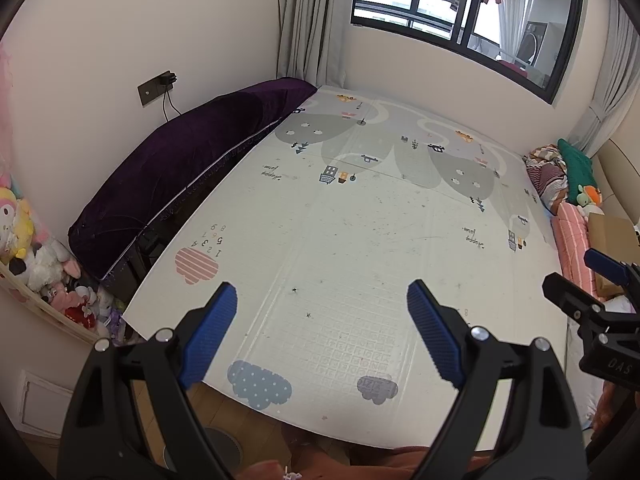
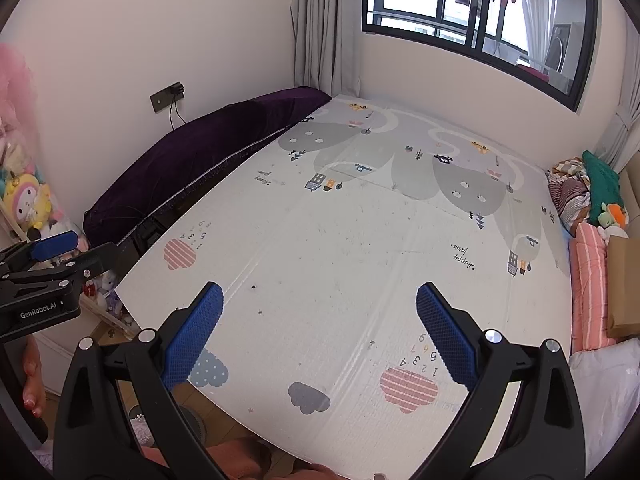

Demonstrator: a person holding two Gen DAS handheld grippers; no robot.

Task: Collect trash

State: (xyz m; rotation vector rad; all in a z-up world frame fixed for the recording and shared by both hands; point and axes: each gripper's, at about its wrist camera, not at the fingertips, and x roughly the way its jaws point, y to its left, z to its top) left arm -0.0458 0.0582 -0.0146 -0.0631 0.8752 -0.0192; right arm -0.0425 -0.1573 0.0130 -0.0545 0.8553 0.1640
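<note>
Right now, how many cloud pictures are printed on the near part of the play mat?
4 in the right wrist view: a pink striped cloud at the left edge, a blue dotted cloud behind the right gripper's left finger, a grey cloud, and another pink striped cloud. The fingers may hide more.

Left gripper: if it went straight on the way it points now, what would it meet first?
The left gripper, open and empty, points down at the printed play mat. It would probably meet bare mat first, near a few tiny dark specks; depth is uncertain.
</note>
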